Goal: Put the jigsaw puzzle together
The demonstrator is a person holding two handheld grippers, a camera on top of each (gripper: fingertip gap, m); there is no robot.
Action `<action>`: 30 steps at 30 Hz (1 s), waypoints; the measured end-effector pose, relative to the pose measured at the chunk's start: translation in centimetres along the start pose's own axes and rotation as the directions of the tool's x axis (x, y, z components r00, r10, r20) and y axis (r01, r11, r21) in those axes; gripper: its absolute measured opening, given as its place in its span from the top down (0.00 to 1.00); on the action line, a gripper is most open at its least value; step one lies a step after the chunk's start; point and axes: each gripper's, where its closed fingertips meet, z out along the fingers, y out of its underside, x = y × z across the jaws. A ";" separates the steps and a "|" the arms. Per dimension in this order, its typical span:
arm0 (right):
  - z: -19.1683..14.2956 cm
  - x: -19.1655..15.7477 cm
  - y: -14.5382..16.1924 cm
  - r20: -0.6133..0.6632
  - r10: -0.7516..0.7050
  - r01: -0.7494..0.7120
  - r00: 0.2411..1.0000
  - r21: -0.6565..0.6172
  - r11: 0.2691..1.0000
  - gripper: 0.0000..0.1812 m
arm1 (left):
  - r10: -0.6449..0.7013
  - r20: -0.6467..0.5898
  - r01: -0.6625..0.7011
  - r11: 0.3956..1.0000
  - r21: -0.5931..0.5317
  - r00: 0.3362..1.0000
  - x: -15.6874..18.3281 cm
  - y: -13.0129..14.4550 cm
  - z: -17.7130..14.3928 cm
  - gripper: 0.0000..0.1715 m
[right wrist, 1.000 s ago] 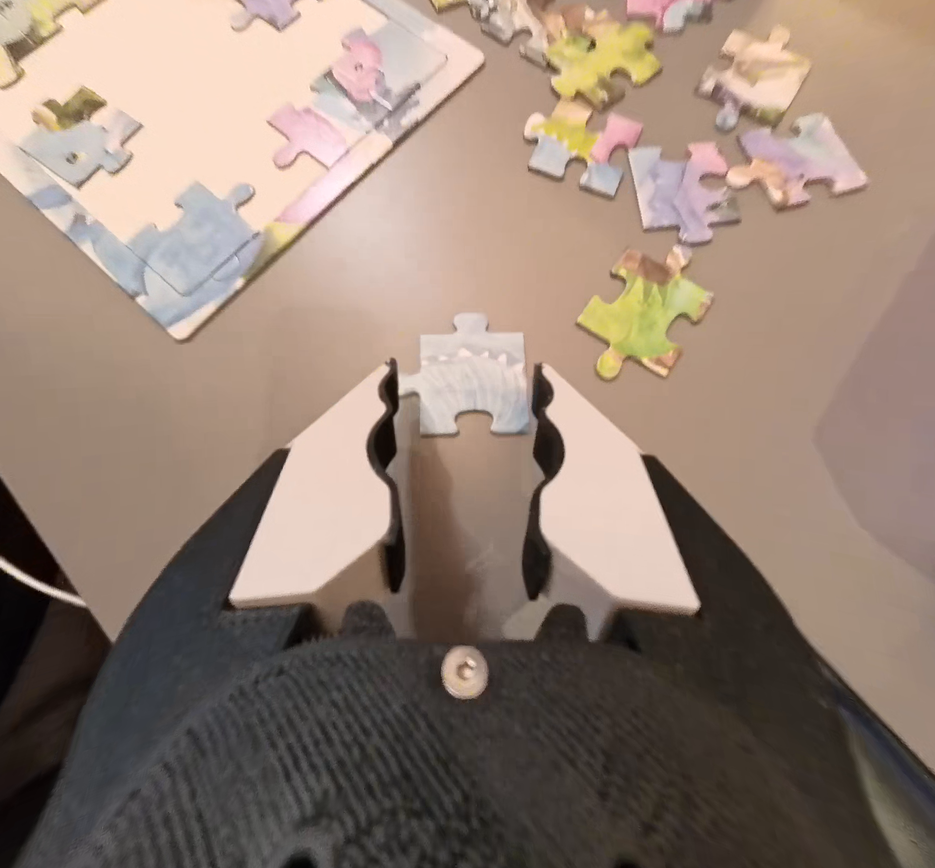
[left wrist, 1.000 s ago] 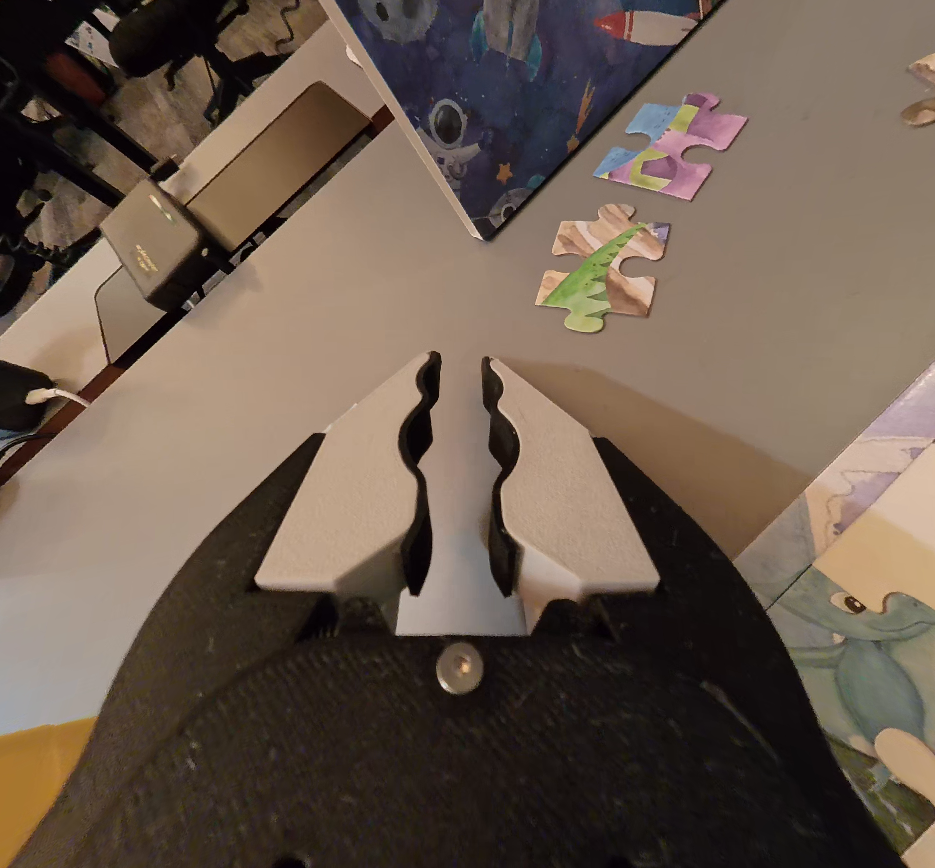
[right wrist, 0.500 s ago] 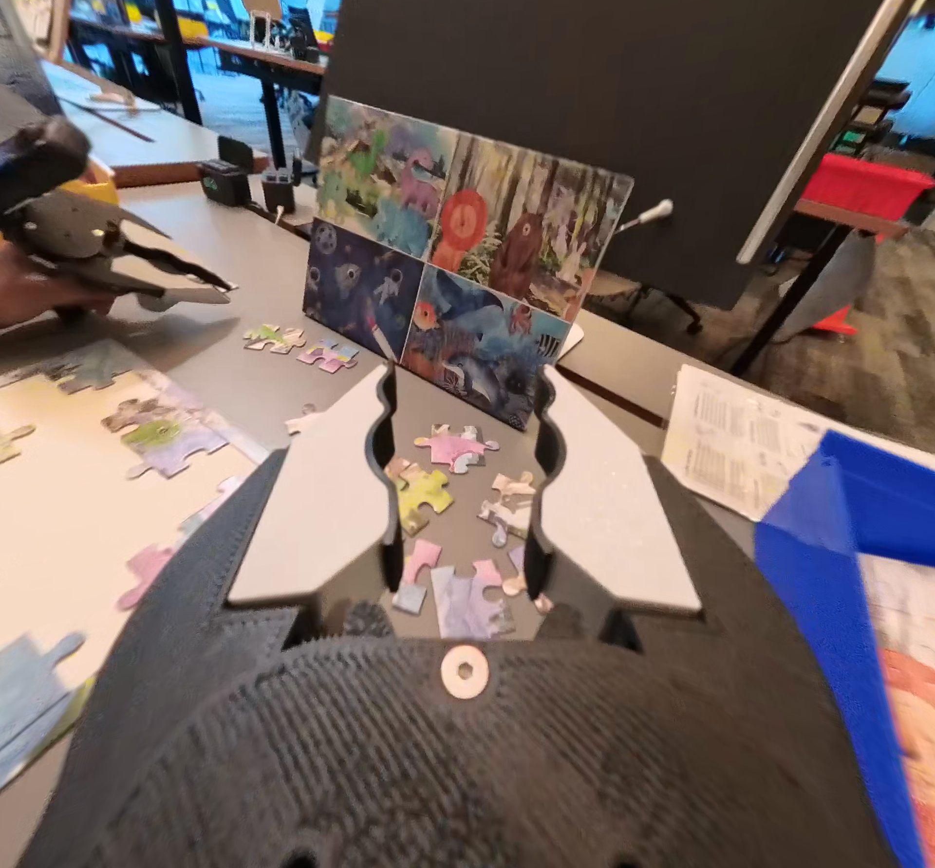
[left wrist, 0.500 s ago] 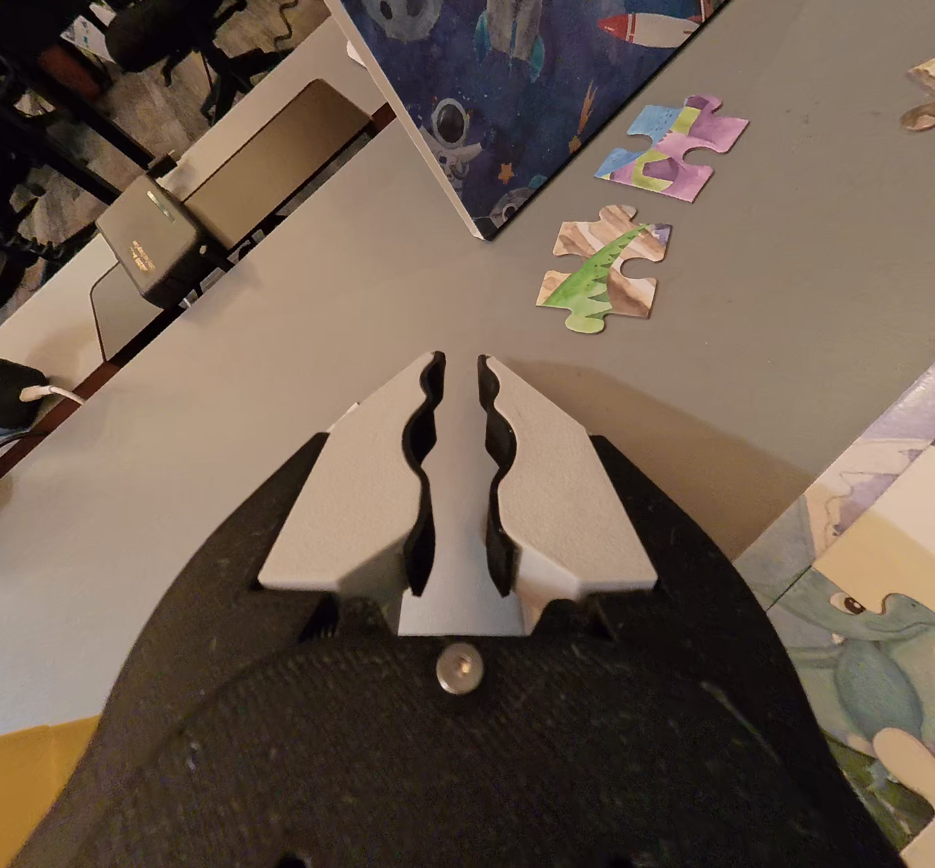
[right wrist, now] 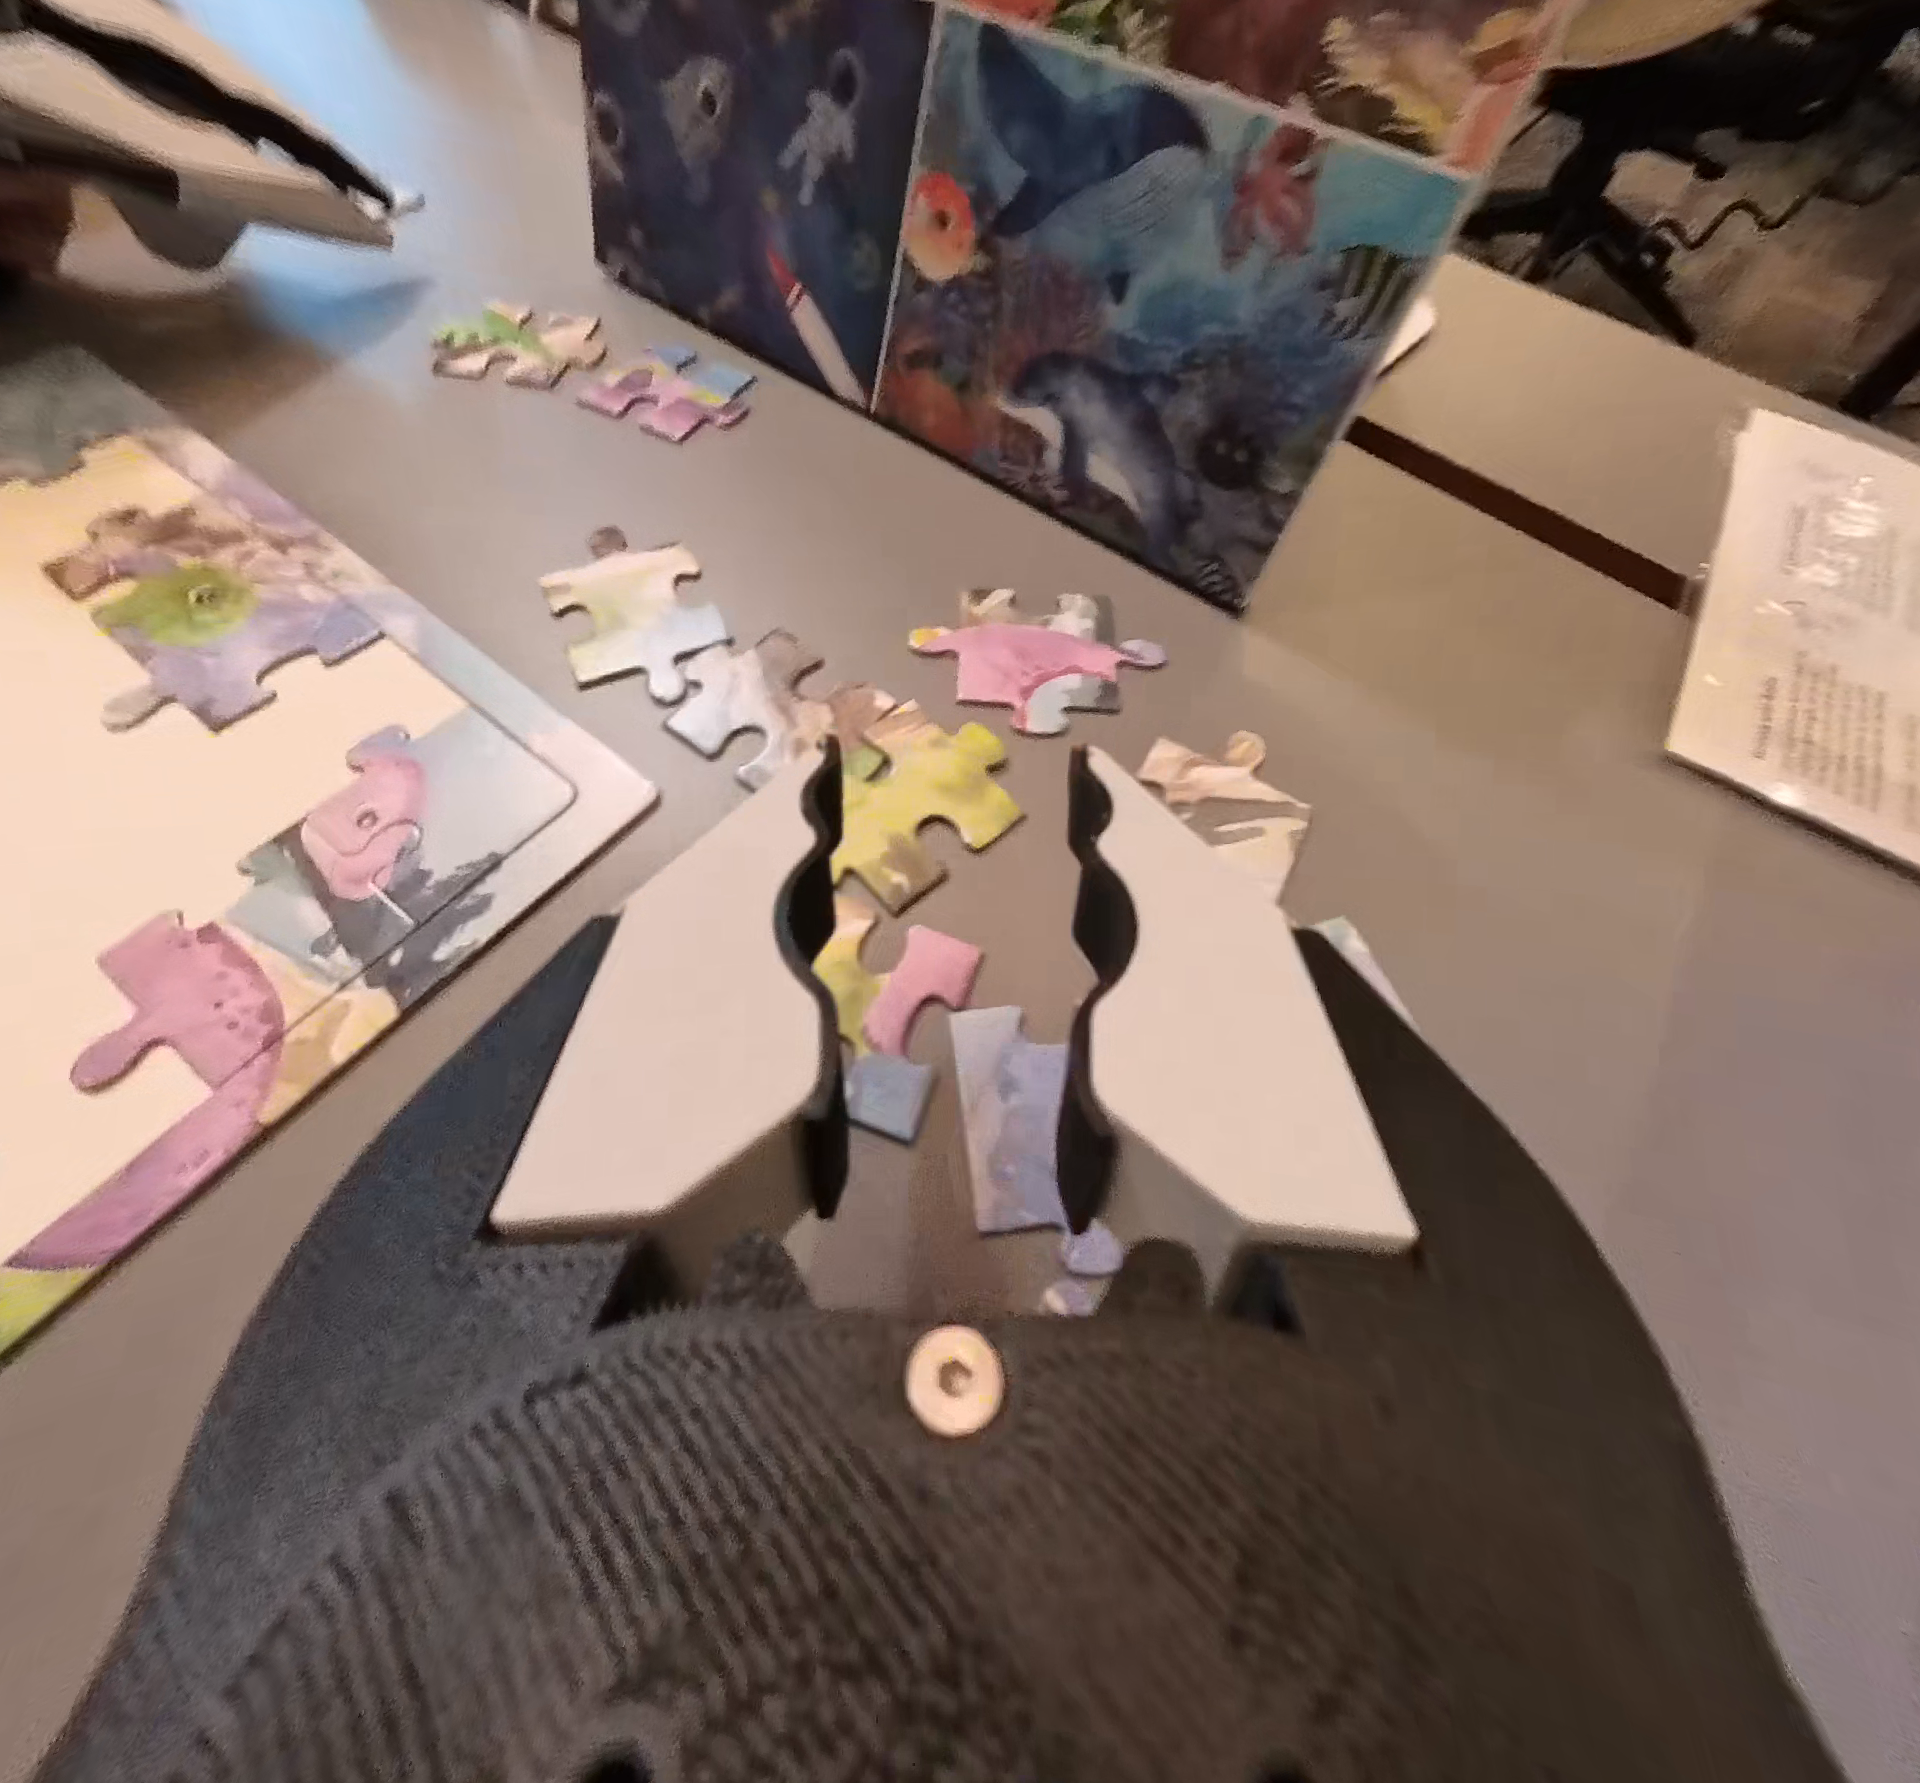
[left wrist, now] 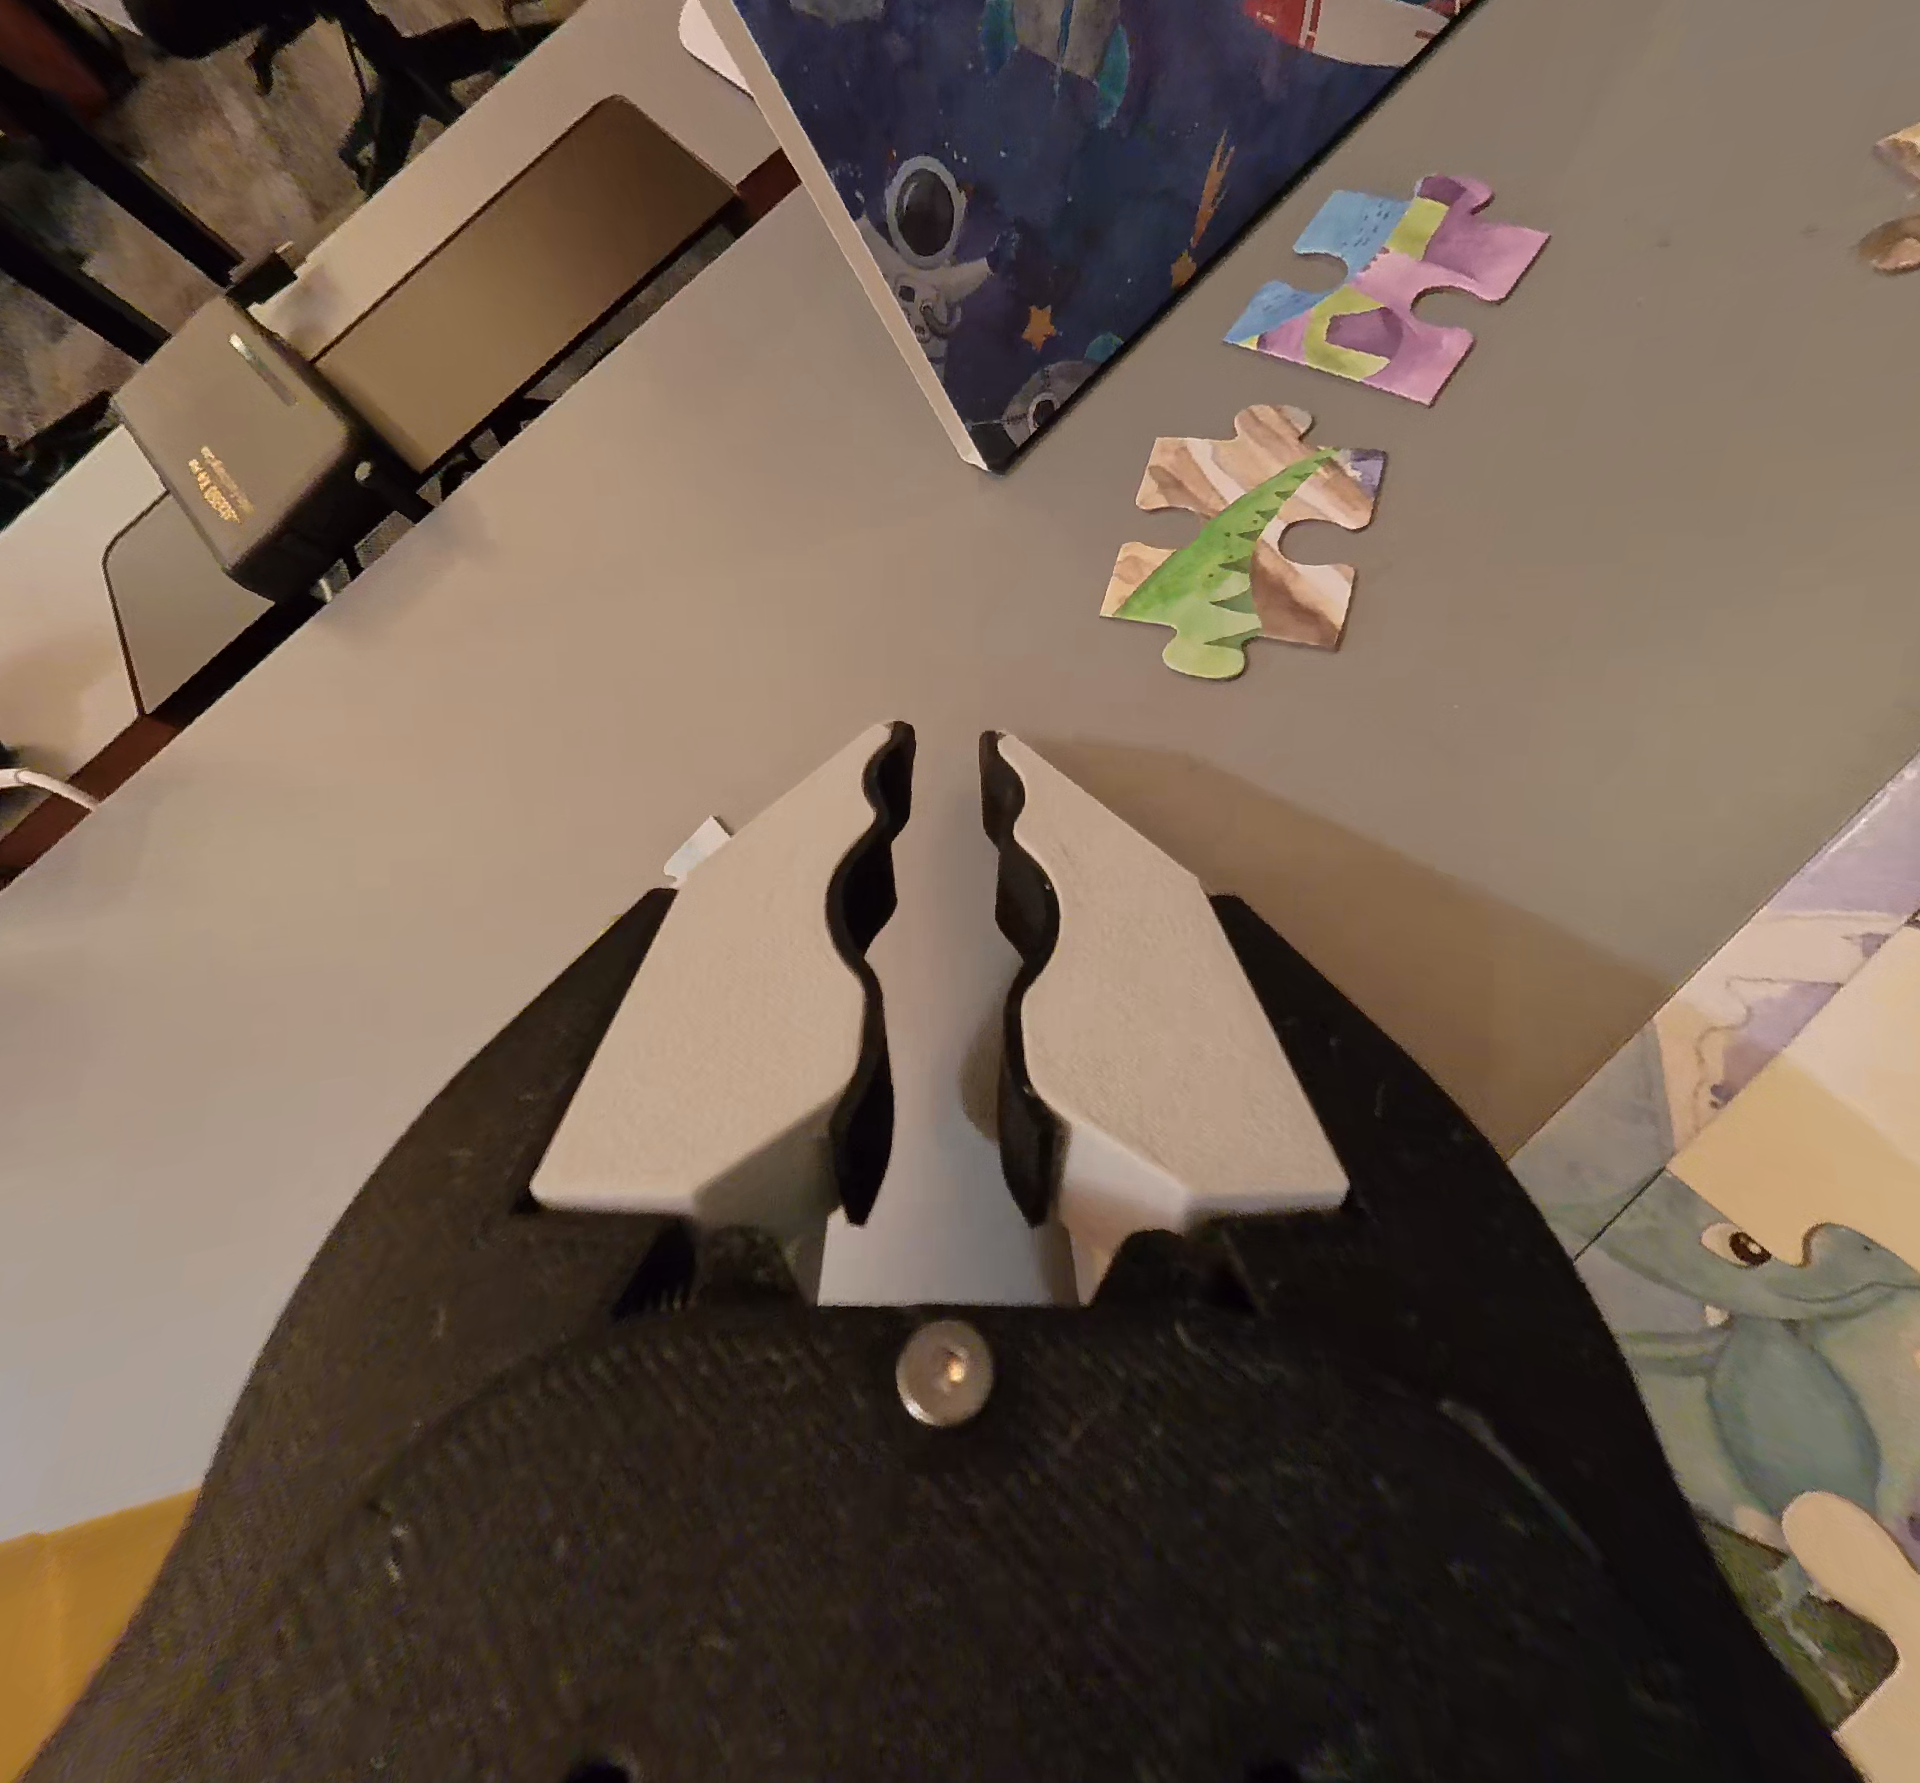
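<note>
The puzzle board [right wrist: 156, 798] lies at the left with several pieces set in it; its corner with a blue dinosaur also shows in the left wrist view [left wrist: 1766, 1110]. Loose pieces lie ahead of my right gripper [right wrist: 956, 762]: a yellow-green one [right wrist: 925, 808], a pink one [right wrist: 1023, 668] and a pale blue one [right wrist: 1008, 1110]. That gripper is open and empty above them. My left gripper [left wrist: 948, 741] hovers over bare table, jaws a narrow gap apart with nothing seen between them. A green-brown piece [left wrist: 1236, 538] and a purple-blue piece [left wrist: 1382, 299] lie ahead to its right.
The picture-covered puzzle box [right wrist: 1039, 227] stands upright at the back of the table and also shows in the left wrist view [left wrist: 1039, 123]. Printed sheets [right wrist: 1808, 642] lie at the right. A dark box-shaped device [left wrist: 239, 445] sits past the table's left edge. The left gripper [right wrist: 374, 195] shows at the upper left. My right fingertips sit around 35 centimeters from my left ones. The green-brown piece [left wrist: 1236, 538] is about 7 centimeters from my left fingertips and 25 centimeters from my right. My right wrist view [right wrist: 516, 340] looks at it from another angle.
One second ago my right gripper held a pale blue piece low over the table. It tilted up without the piece and now points down over the loose pieces, open. The left gripper barely moved.
</note>
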 end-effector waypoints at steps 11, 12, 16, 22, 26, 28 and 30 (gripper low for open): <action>2.7 -2.4 2.5 0.025 -0.014 0.018 1.000 -0.197 0.980 0.75 | 0.022 0.009 -0.022 1.000 -0.005 1.000 0.1 0.0 0.1 0.94; 2.9 -2.5 2.5 0.035 0.007 0.000 0.999 -0.194 0.981 0.75 | 0.021 0.009 -0.021 1.000 -0.004 1.000 0.1 0.0 0.0 0.94; 3.3 -2.4 3.4 0.045 0.037 -0.025 0.998 -0.234 0.972 0.73 | 0.010 0.004 -0.010 1.000 0.007 1.000 0.0 -0.1 -0.1 0.94; 3.6 -2.8 4.0 0.052 0.021 -0.007 0.998 -0.271 0.962 0.76 | 0.035 0.013 -0.035 0.999 -0.003 0.999 0.2 0.0 0.0 0.94; 3.5 -2.8 4.0 0.069 0.033 -0.013 0.997 -0.273 0.962 0.83 | 0.037 0.014 -0.037 0.999 -0.004 0.999 0.2 0.0 0.1 0.94; 3.5 -2.8 4.0 0.068 0.029 -0.009 0.997 -0.272 0.962 0.83 | 0.029 0.011 -0.029 1.000 0.001 1.000 0.2 0.0 0.0 0.94; 3.4 -2.8 4.0 0.063 0.015 0.003 0.998 -0.270 0.963 0.83 | 0.023 0.008 -0.023 1.000 0.006 1.000 0.1 -0.1 0.0 0.94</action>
